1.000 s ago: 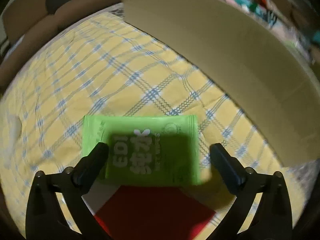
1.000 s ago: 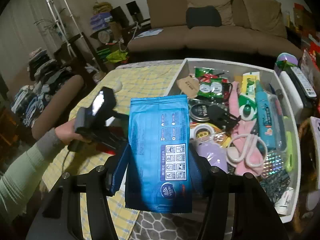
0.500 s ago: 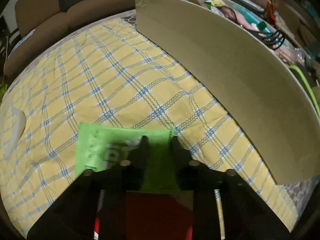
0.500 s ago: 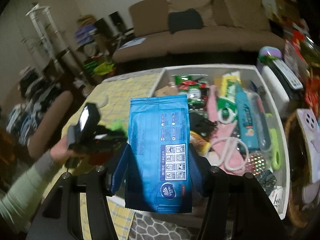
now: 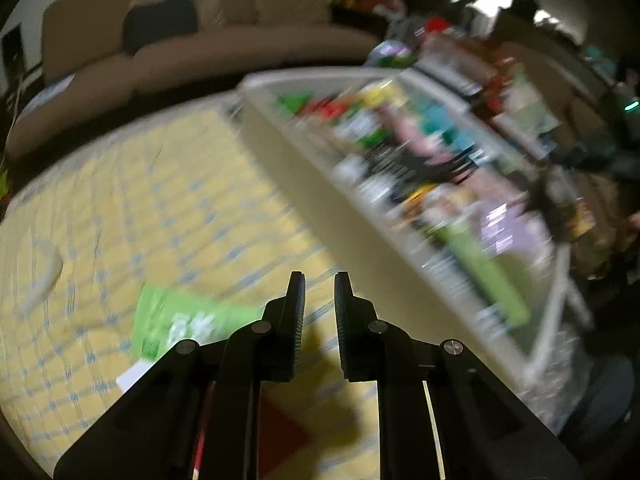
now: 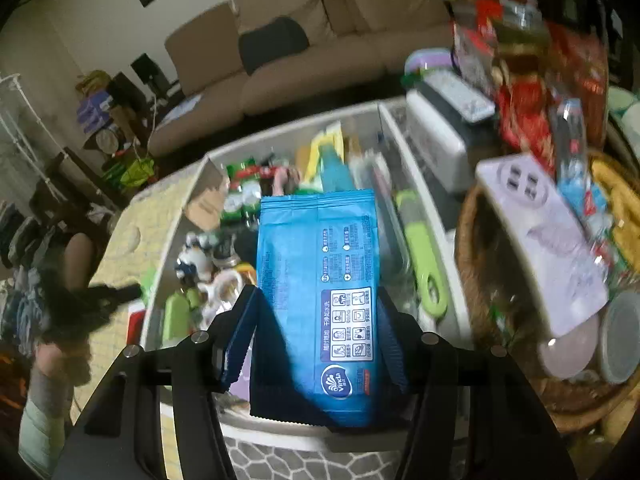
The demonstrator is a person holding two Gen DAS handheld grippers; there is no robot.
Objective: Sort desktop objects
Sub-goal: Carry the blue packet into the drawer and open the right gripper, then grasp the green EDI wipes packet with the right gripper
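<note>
1. Left wrist view is motion-blurred: contents of the white tray point(image 5: 320, 184) ahead-right of the left gripper point(image 5: 319, 292) are colour smears, nothing readable. Print on the green packet point(image 5: 180, 320) is illegible too.
2. Left gripper: jaws have just been closing and now stand nearly together w/ a narrow gap and nothing between them. The green packet lies flat on the yellow checked cloth point(image 5: 140, 208), below-left of the fingertips, partly hidden behind the left finger. A red sheet point(image 5: 280, 436) peeks between the gripper arms, mostly cut off.
3. Right gripper point(image 6: 316, 320) clamps a blue wipes pack point(image 6: 316, 272) (glossy soft plastic, rectangular, crimped ends) by its side edges; jaws about half open around it.
4. Pack's long axis runs along the fingers, far end pointing away over the tray point(image 6: 188, 216); near end hidden below the jaws.
</note>
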